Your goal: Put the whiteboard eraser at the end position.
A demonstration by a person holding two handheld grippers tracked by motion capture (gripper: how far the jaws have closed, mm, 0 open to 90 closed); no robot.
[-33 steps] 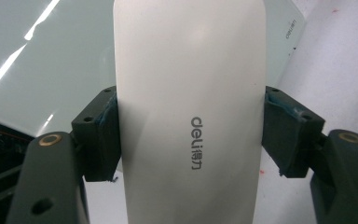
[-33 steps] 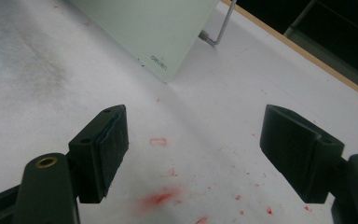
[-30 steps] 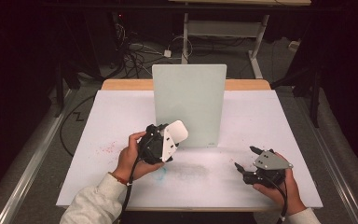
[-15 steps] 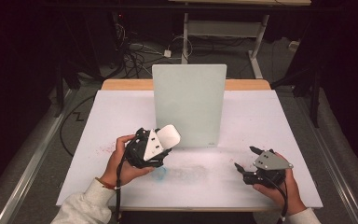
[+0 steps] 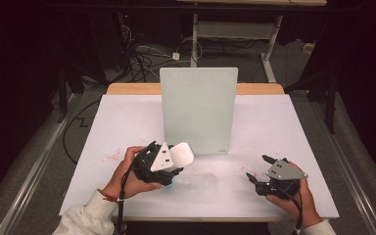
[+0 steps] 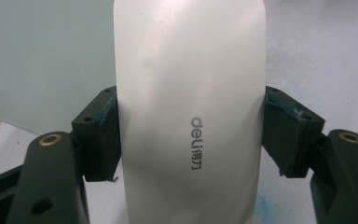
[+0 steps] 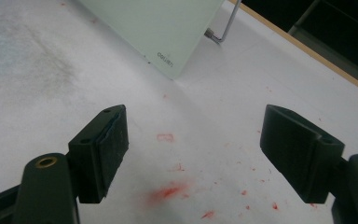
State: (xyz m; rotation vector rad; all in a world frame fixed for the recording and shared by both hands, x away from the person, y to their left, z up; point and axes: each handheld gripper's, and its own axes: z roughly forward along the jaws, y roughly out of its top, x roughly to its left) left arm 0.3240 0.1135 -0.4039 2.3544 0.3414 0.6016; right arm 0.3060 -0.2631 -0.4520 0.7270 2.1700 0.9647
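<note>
Gripping a flat white plastic eraser [image 6: 191, 116], left claw [image 5: 169, 164] sits lower left; pale glass board [image 5: 198, 110] looks clean; right claw [image 5: 264, 171] spread, idle; setting-down likely remains.

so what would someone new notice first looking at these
Probably the pale board standing upright mid-table, near the far edge. Next, the white eraser clamped between the left gripper's jaws just in front of it. The right gripper rests open at the near right, over red marker smudges.
</note>
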